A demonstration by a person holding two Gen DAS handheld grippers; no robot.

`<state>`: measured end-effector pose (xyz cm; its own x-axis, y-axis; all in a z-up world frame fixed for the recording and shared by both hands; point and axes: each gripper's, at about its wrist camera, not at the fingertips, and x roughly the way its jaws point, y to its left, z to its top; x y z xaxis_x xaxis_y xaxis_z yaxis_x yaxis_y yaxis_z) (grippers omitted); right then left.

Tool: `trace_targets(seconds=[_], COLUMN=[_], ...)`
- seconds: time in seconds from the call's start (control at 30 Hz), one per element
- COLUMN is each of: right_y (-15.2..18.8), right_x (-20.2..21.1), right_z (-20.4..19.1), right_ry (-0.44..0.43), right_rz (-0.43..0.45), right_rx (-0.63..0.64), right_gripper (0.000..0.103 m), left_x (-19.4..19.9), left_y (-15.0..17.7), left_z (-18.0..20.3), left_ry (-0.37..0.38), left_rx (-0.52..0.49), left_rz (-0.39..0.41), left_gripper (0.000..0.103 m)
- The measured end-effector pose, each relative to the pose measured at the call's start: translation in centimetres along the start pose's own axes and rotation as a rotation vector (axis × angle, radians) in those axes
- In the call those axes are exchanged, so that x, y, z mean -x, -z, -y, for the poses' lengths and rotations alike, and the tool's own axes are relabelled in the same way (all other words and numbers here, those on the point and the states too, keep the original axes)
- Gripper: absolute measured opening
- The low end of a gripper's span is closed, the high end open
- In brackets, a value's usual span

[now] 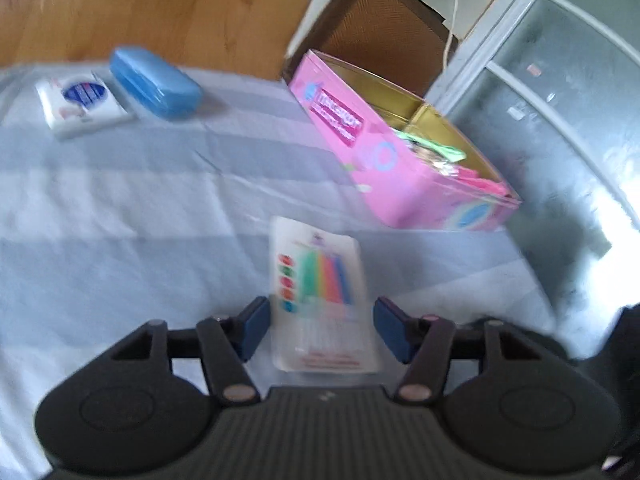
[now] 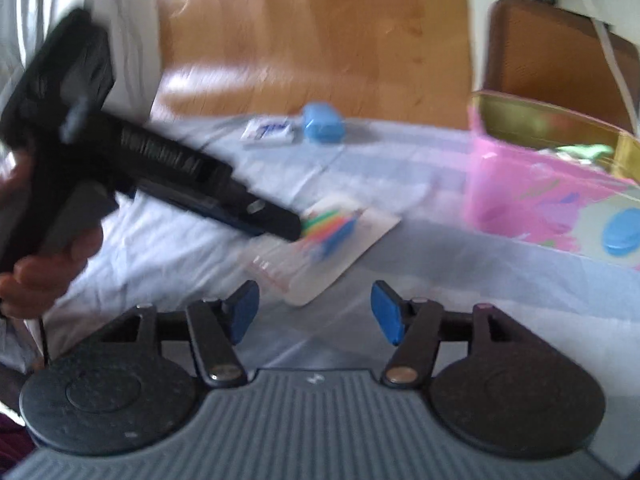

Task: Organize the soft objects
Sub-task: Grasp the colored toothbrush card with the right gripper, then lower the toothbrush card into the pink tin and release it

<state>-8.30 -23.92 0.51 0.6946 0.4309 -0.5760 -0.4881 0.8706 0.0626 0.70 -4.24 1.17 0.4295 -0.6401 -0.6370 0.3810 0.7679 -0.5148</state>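
Left wrist view only: grey-white window frame point(image 1: 516, 40) with frosted panes at right; white cable point(image 1: 454, 12) hanging down beside the brown chair back point(image 1: 384, 28).

Right wrist view only: left gripper point(image 2: 290, 226) seen from the side, black body reaching in from the left, gripped by a bare hand point(image 2: 44, 264); tip over the near end of the candle card point(image 2: 328, 240), contact not clear through the blur.

Left gripper point(image 1: 320, 328): blue pads point(image 1: 252, 328) spread wide, set on either side of the candle card point(image 1: 320, 296); nothing clamped.

Right gripper point(image 2: 316, 312): blue pads point(image 2: 244, 312) wide apart, hanging above the pale blue sheet point(image 2: 440, 280), holding nothing.

Candle card: flat on the pale blue sheet point(image 1: 100, 240), striped candles in green, pink, orange and blue under clear plastic, near the pink box point(image 1: 400, 168) but apart from it.

Pink box: open at the top, gold lining inside; green and pink soft items point(image 1: 444, 156) bunched at its near end, blurred beyond naming. Same pink box point(image 2: 540, 196) at right in the right wrist view, soft items point(image 2: 580, 152) just showing over the rim.

Far edge of sheet: blue hard case point(image 1: 156, 84) shut, contents hidden; white tissue pack point(image 1: 82, 104) just beside it. Both small in the right wrist view, blue hard case point(image 2: 322, 122) and white tissue pack point(image 2: 268, 132).

Background: wooden floor point(image 1: 160, 8) beyond the sheet.
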Motion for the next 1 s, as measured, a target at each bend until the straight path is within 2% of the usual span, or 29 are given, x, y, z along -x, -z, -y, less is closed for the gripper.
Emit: trace_targets(seconds=[0.07, 0.13, 0.23, 0.3, 0.57, 0.73, 1.0], right_y=[-0.1, -0.2, 0.0, 0.0, 0.1, -1.4, -3.9], right_x=[-0.5, -0.6, 0.5, 0.9, 2.9, 3.4, 5.1], right_z=[-0.6, -0.2, 0.6, 0.8, 0.7, 2.3, 8.1], right_ry=[0.031, 0.055, 0.064, 0.071, 0.125, 0.197, 0.293], right_rz=[0.011, 0.025, 0.07, 0.087, 0.195, 0.269, 0.372], right_rx=[0.021, -0.008, -0.048, -0.058, -0.061, -0.054, -0.12], right_gripper=[0.07, 0.064, 0.055, 0.048, 0.046, 0.046, 0.046], left_x=[-0.2, 0.0, 0.4, 0.7, 1.8, 1.2, -2.5], left_y=[0.0, 0.0, -0.3, -0.5, -0.9, -3.7, -9.1], left_z=[0.1, -0.1, -0.4, -0.1, 2.3, 4.6, 10.1], left_ry=[-0.01, -0.02, 0.014, 0.021, 0.022, 0.039, 0.068], left_rx=[0.016, 0.035, 0.083, 0.089, 0.037, -0.01, -0.121], left_rz=[0.01, 0.013, 0.023, 0.044, 0.132, 0.155, 0.173], left_gripper=[0.053, 0.047, 0.041, 0.041, 0.041, 0.041, 0.042])
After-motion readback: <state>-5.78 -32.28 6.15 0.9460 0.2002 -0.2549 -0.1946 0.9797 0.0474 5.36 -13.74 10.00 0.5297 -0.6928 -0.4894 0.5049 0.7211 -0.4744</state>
